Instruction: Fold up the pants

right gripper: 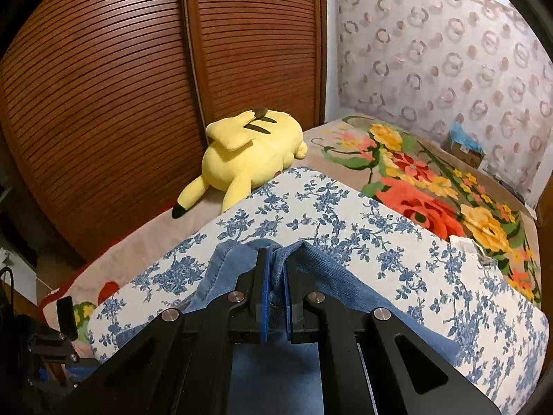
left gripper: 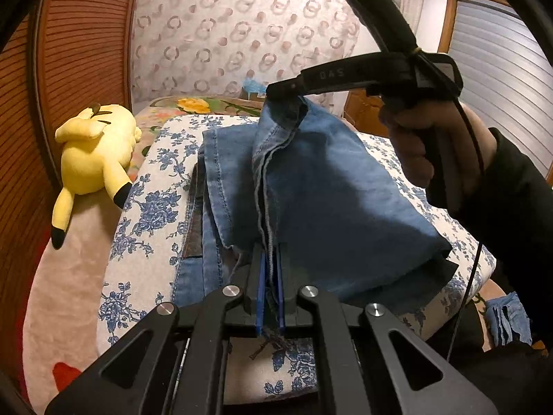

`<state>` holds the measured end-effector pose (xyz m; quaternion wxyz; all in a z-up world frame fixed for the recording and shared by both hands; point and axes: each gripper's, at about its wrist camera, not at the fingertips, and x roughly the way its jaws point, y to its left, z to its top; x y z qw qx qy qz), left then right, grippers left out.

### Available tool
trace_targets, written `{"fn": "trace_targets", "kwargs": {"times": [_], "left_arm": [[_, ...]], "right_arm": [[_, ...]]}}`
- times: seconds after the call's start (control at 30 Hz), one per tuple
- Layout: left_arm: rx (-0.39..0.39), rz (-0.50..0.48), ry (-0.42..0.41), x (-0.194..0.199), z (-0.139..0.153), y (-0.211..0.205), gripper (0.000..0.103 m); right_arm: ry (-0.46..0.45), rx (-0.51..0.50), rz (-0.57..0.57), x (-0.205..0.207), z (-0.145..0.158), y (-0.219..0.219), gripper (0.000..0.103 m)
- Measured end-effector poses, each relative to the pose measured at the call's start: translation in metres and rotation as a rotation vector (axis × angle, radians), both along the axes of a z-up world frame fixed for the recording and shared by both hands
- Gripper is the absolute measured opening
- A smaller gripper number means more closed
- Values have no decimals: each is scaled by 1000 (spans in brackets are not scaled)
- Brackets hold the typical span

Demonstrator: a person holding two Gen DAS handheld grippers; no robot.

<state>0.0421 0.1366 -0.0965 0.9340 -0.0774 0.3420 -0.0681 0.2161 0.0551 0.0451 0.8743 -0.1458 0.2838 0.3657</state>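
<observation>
Blue denim pants (left gripper: pixel 311 186) lie partly folded on a white cushion with blue flowers (left gripper: pixel 152 200). My left gripper (left gripper: pixel 269 252) is shut on the near hem edge of the pants. My right gripper (left gripper: pixel 276 91), seen from the left wrist view, is shut on the far end of the same edge and holds it lifted above the cushion. In the right wrist view my right gripper (right gripper: pixel 274 259) pinches bunched denim (right gripper: pixel 321 273) between its blue pads. A dark belt patch (left gripper: pixel 195 228) shows on the lower layer.
A yellow plush toy (left gripper: pixel 96 159) lies left of the cushion against the brown slatted wardrobe door (right gripper: pixel 138 86). A flowered blanket (right gripper: pixel 432 186) covers the bed behind. A small box (right gripper: pixel 465 148) sits by the patterned wall. More blue cloth (left gripper: pixel 508 321) lies at right.
</observation>
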Motion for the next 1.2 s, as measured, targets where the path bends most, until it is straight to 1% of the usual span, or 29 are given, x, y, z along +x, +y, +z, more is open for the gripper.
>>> {"fn": "trace_targets", "kwargs": {"times": [0.3,0.4,0.5,0.57,0.63,0.7,0.8,0.9,0.93,0.97,1.0,1.03,1.07,1.1,1.13,1.17,1.2], "left_arm": [[8,13,35,9,-7,3,7],[8,20,50,12,-10,4,7],[18,18,62,14,-12,2,7],[22,17,70,16,-14,2,7],[18,20,75,16,-16,3,7],[15,24,84,17,-18,4,7],[16,33,91,18,-18,5,10],[36,49,97,18,-14,7,18],[44,60,98,19,-12,8,24],[51,68,98,20,-11,9,33],[55,73,95,21,-10,11,38],[59,76,90,23,-8,13,51],[65,78,86,25,-7,15,58],[71,80,85,27,-7,15,60],[76,80,85,30,-6,15,67],[84,76,82,33,-5,15,74],[89,71,76,36,-4,14,77]], "right_arm": [[20,6,-3,17,-25,15,7],[34,22,0,23,-32,16,7],[51,55,11,27,-35,15,19],[69,99,48,27,-33,13,40],[73,116,79,26,-30,13,45],[55,117,84,26,-28,14,45],[32,111,57,28,-23,10,45],[27,130,75,25,-16,0,46],[20,126,65,24,-14,-4,46],[10,117,46,23,-13,-9,46],[4,113,26,20,-12,-17,46],[0,113,14,17,-11,-27,46],[-3,110,5,12,-11,-36,46],[-10,101,-6,7,-12,-46,46],[-22,87,-14,0,-14,-56,46],[-38,72,-16,-7,-16,-67,50],[-50,61,-17,-14,-18,-75,52]]}}
